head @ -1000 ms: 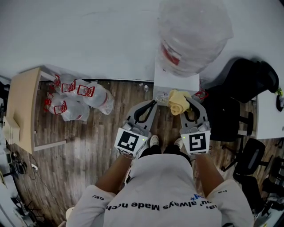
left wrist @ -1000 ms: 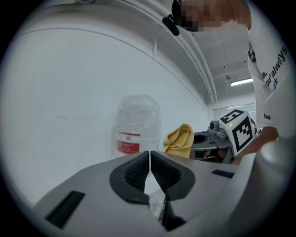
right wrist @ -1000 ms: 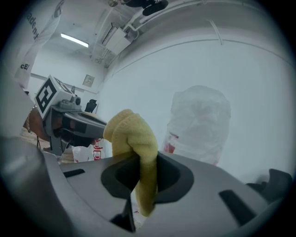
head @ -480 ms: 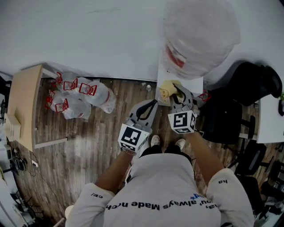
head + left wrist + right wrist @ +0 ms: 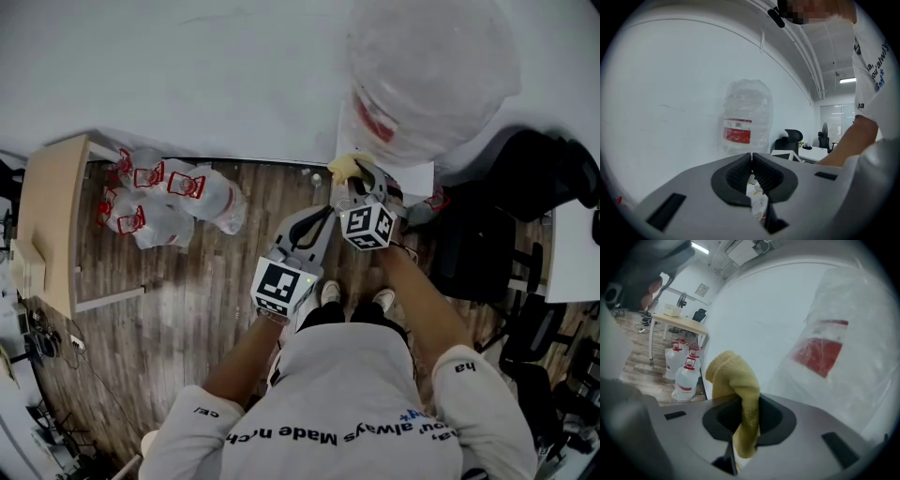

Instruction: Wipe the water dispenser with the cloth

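The white water dispenser (image 5: 386, 176) stands against the wall with a big plastic-wrapped bottle (image 5: 427, 66) on top. My right gripper (image 5: 359, 178) is shut on the yellow cloth (image 5: 343, 167) and holds it at the dispenser's left front corner. In the right gripper view the yellow cloth (image 5: 738, 394) bulges up out of the shut jaws beside the wrapped bottle (image 5: 843, 357). My left gripper (image 5: 317, 222) hangs lower, over the floor in front of the dispenser, shut on nothing. Its view shows the bottle (image 5: 746, 123) straight ahead.
Several spare water bottles (image 5: 169, 200) lie on the wooden floor at the left, next to a wooden table (image 5: 45, 225). Black office chairs (image 5: 525, 183) crowd the right side beside a white desk (image 5: 572, 253). The white wall (image 5: 187, 75) runs behind everything.
My right gripper has carried the cloth up and to the left, from the dispenser's front toward its left corner. The left gripper has barely shifted.
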The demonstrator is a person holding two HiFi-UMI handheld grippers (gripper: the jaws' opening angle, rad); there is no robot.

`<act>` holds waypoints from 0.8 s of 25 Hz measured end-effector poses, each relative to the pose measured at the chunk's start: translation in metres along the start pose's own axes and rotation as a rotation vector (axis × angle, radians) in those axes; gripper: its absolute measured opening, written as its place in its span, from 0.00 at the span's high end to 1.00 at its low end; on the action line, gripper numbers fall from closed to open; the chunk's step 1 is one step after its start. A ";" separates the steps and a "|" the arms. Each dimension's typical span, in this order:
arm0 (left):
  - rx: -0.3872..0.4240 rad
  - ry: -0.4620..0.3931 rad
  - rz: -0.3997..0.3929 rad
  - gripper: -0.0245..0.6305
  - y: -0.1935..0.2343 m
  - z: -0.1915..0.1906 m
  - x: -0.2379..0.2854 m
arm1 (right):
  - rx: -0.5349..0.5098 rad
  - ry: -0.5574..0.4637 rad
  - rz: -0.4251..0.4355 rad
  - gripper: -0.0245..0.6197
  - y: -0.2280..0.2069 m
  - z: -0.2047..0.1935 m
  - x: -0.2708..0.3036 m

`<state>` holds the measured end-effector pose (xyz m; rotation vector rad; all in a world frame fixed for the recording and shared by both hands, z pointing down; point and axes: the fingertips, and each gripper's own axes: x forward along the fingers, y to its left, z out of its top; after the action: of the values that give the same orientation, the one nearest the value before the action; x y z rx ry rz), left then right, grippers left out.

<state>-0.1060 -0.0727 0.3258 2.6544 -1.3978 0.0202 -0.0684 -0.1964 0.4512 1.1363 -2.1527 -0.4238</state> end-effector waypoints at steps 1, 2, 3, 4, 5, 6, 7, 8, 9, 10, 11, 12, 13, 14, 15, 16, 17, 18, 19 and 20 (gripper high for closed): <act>0.001 -0.001 0.003 0.92 0.001 0.000 0.001 | -0.006 0.013 0.000 0.86 0.001 -0.005 0.006; 0.001 -0.001 0.005 0.92 0.001 0.000 0.002 | -0.013 0.027 0.001 0.86 0.001 -0.010 0.012; 0.000 0.000 0.007 0.92 0.002 -0.001 0.003 | -0.020 0.043 0.003 0.86 0.002 -0.015 0.018; -0.003 0.001 0.009 0.92 0.002 -0.002 0.003 | -0.025 0.058 0.007 0.86 0.004 -0.021 0.024; -0.007 0.003 0.011 0.92 0.002 -0.002 0.003 | -0.027 0.073 0.012 0.86 0.006 -0.025 0.029; -0.012 0.005 0.012 0.92 0.001 -0.004 0.003 | -0.027 0.085 0.016 0.86 0.008 -0.029 0.034; -0.017 0.008 0.014 0.92 0.001 -0.005 0.003 | -0.029 0.095 0.021 0.86 0.010 -0.033 0.038; -0.021 0.010 0.016 0.92 0.002 -0.006 0.003 | -0.034 0.104 0.024 0.86 0.012 -0.035 0.042; -0.024 0.012 0.018 0.92 0.002 -0.007 0.003 | -0.042 0.112 0.026 0.86 0.013 -0.036 0.047; -0.027 0.013 0.020 0.92 0.002 -0.007 0.003 | -0.052 0.119 0.027 0.86 0.014 -0.038 0.051; -0.029 0.014 0.022 0.92 0.002 -0.008 0.004 | -0.061 0.128 0.027 0.86 0.015 -0.039 0.055; -0.031 0.015 0.024 0.92 0.002 -0.008 0.004 | -0.067 0.137 0.025 0.86 0.014 -0.040 0.059; -0.032 0.016 0.025 0.92 0.002 -0.008 0.004 | -0.070 0.146 0.022 0.86 0.014 -0.042 0.063; -0.031 0.016 0.027 0.92 0.002 -0.008 0.004 | -0.070 0.155 0.018 0.86 0.014 -0.044 0.067; -0.029 0.015 0.028 0.92 0.003 -0.008 0.003 | -0.071 0.164 0.016 0.87 0.015 -0.047 0.071; -0.028 0.014 0.030 0.92 0.003 -0.008 0.003 | -0.071 0.173 0.016 0.87 0.016 -0.049 0.074; -0.029 0.014 0.031 0.92 0.004 -0.009 0.002 | -0.070 0.182 0.016 0.87 0.016 -0.050 0.077; -0.032 0.015 0.033 0.92 0.004 -0.010 0.001 | -0.070 0.190 0.015 0.87 0.017 -0.052 0.080; -0.035 0.017 0.034 0.92 0.004 -0.011 0.000 | -0.071 0.199 0.015 0.87 0.017 -0.054 0.082; -0.037 0.018 0.036 0.92 0.005 -0.012 -0.001 | -0.074 0.208 0.016 0.87 0.018 -0.056 0.085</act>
<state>-0.1097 -0.0730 0.3380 2.5924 -1.4256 0.0218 -0.0758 -0.2551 0.5358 1.0720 -1.9494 -0.3583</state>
